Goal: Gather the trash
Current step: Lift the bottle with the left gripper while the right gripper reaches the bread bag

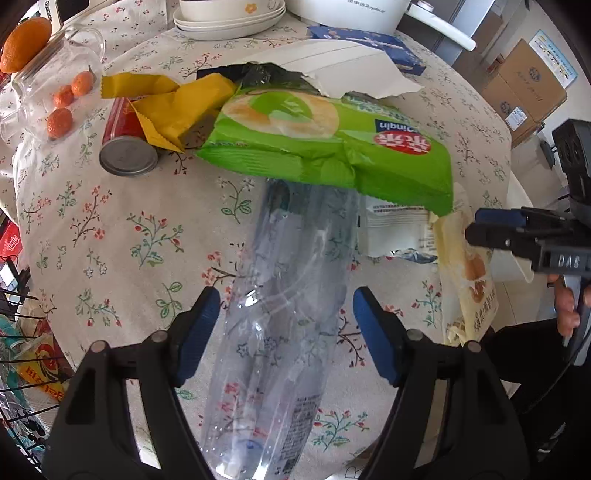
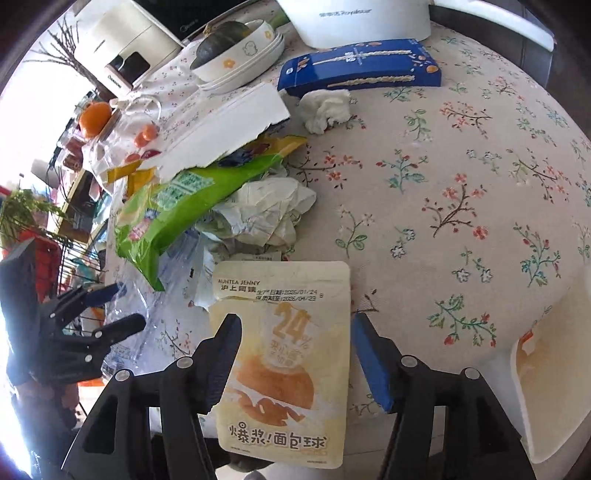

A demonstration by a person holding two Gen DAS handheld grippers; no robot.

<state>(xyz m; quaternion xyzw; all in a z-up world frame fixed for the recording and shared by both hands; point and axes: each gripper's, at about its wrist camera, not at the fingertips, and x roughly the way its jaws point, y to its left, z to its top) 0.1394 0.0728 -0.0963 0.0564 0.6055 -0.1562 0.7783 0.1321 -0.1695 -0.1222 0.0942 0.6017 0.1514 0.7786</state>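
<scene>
Most trash is left on the bench [image 2: 461, 177] — bottle [image 1: 280, 332] between the left tool's [image 1: 284, 332] open, untouching jaws, pouch [image 2: 284, 362] between the right tool's [image 2: 295, 354] open jaws, green bag [image 1: 325, 147] and paper [image 2: 266, 214] beyond.

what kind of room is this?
Probably a home dining area: a table with a floral tablecloth, stacked bowls, a white kitchen appliance, and snack wrappers such as a green chip bag.
</scene>
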